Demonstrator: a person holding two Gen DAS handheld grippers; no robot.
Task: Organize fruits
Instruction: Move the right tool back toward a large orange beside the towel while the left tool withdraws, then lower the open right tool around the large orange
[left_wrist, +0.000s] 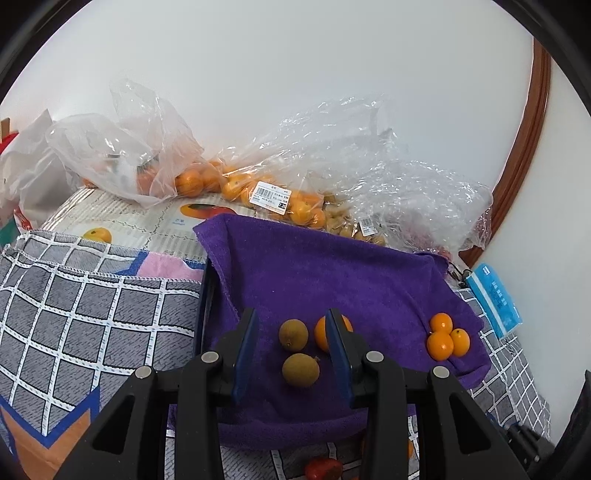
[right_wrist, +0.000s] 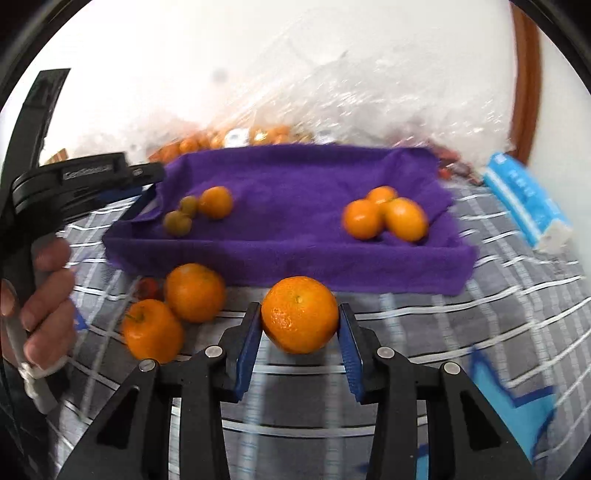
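The right claw (right_wrist: 300, 325) pinches a mandarin (right_wrist: 300, 314) low in the middle of the frame, just below the purple towel (right_wrist: 295, 184). The left claw (left_wrist: 291, 332) hangs spread over the towel, holding nothing, two brown fruits (left_wrist: 293, 334) between its fingers.

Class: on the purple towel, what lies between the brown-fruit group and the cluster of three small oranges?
Nothing: bare purple towel separates the brown fruits from the three small oranges, seen in both wrist views.

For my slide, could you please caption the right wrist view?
Right gripper shut on a mandarin before the purple towel.
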